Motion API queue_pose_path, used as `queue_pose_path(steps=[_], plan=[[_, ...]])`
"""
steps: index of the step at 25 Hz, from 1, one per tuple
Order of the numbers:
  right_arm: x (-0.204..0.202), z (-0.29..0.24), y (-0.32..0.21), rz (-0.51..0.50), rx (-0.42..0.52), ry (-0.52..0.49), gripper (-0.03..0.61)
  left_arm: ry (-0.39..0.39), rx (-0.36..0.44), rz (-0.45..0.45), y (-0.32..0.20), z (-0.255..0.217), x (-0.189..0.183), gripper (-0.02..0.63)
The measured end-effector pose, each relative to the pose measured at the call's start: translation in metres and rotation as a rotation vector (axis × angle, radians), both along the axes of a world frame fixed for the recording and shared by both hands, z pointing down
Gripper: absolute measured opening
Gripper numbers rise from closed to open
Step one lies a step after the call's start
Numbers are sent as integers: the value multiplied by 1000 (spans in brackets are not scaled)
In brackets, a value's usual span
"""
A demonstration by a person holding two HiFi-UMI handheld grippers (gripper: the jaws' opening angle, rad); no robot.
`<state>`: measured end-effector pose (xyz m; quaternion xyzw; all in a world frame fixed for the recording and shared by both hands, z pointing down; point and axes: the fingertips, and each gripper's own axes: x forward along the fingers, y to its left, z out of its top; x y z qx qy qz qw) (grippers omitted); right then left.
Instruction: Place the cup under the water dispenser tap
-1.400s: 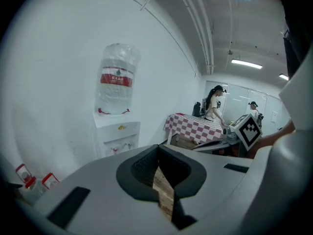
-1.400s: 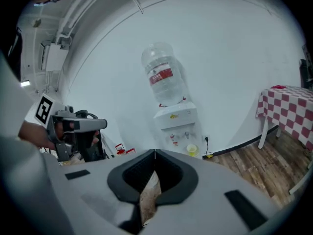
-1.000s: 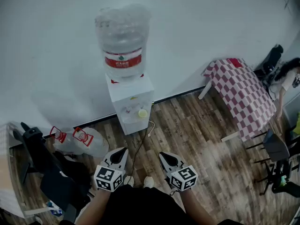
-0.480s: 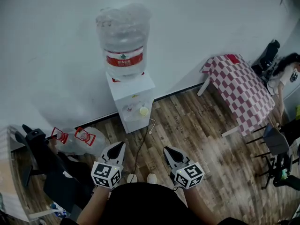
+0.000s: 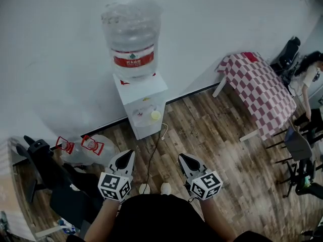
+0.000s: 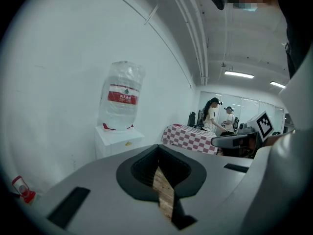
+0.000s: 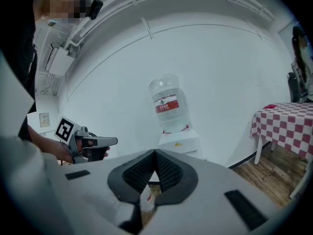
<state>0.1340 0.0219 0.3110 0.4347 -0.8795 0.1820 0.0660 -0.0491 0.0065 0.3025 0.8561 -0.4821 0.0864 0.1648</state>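
Left gripper [image 5: 129, 155] closed, tips together, nothing held. Right gripper [image 5: 183, 159] closed, empty. Side by side, apart, both aimed toward water dispenser [image 5: 146, 97]. Yellow cup [image 5: 156, 115] in dispenser's front recess, ahead of both grippers, roughly between their lines, well apart from either. Big bottle [image 5: 132, 39] on top of dispenser. Checkered table [image 5: 260, 87] off to right of right gripper. Floor jugs [image 5: 88, 150] near left gripper's left.
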Motion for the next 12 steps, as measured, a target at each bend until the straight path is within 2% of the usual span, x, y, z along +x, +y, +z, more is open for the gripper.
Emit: queue_pose_path(steps=[12], plan=[[-6,3,-6,-1,-6,37,21,-5,-3,9,-6,3,-6,14]])
